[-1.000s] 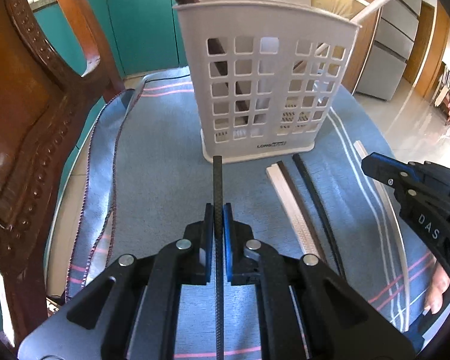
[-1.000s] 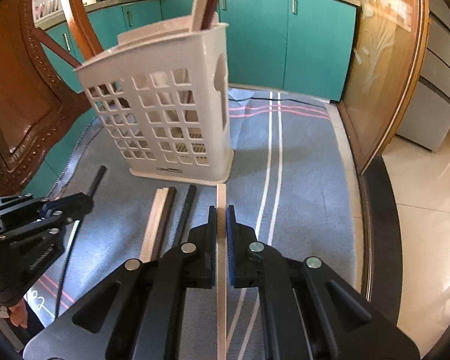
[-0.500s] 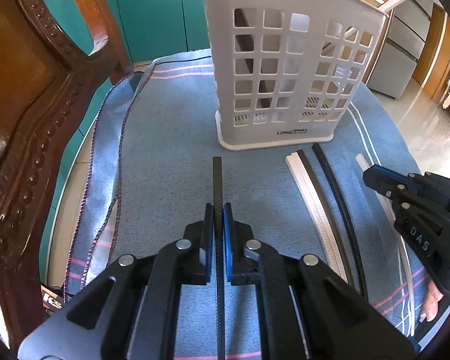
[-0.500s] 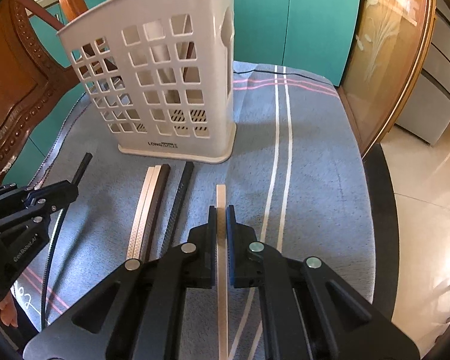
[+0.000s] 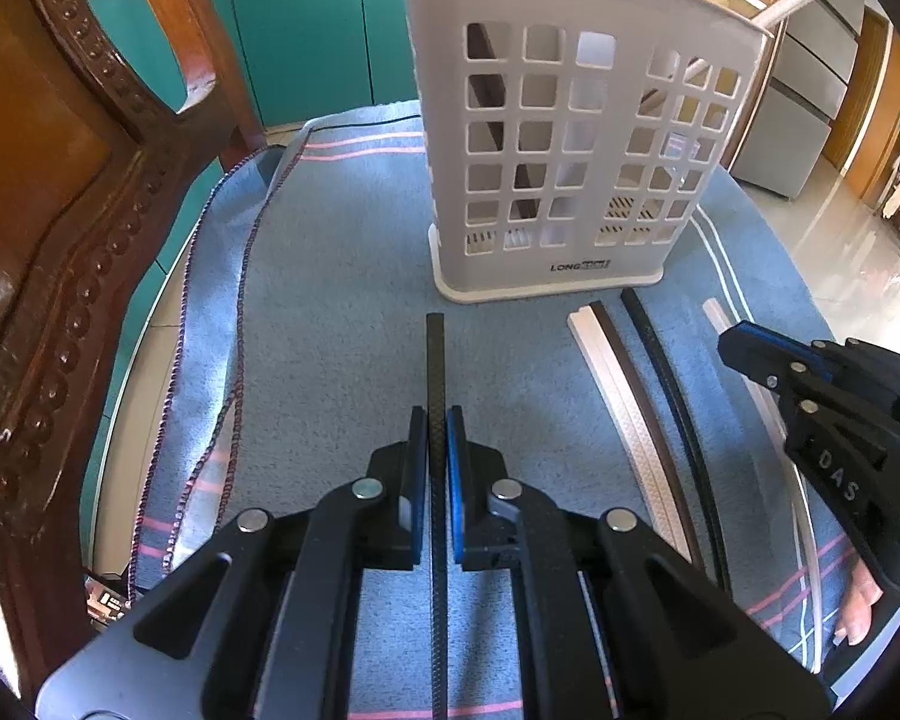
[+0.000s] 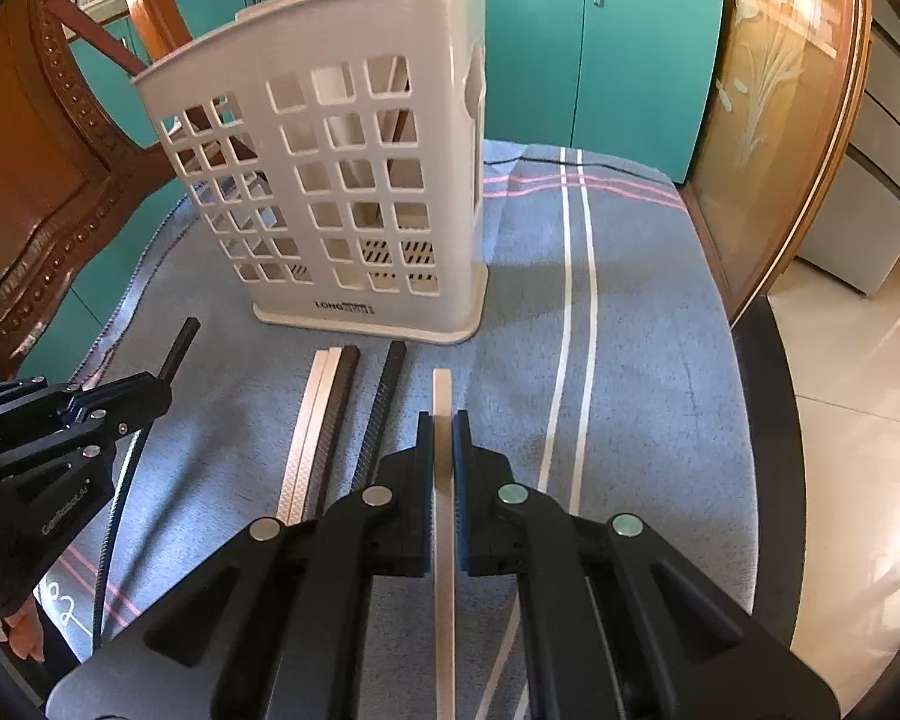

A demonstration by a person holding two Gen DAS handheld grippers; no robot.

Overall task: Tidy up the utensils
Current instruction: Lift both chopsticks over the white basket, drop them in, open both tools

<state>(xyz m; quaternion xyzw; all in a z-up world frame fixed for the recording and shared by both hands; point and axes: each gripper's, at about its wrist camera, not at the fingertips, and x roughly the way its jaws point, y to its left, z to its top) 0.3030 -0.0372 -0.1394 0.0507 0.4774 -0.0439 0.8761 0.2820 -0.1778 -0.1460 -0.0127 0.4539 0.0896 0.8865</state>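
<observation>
On the blue striped cloth (image 5: pixel 342 312) stands a white perforated plastic utensil basket (image 5: pixel 576 138). Before the basket, left tongs (image 5: pixel 437 438) clench a black textured chopstick (image 5: pixel 435 354); right tongs (image 6: pixel 444 444) clench a cream chopstick (image 6: pixel 442 396). Between them lie three more sticks (image 6: pixel 330 408).

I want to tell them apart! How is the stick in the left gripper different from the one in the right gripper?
The black chopstick is dark and textured; the cream chopstick is pale and smooth. The left gripper grips black, the right gripper cream. Both point toward the white basket.
</observation>
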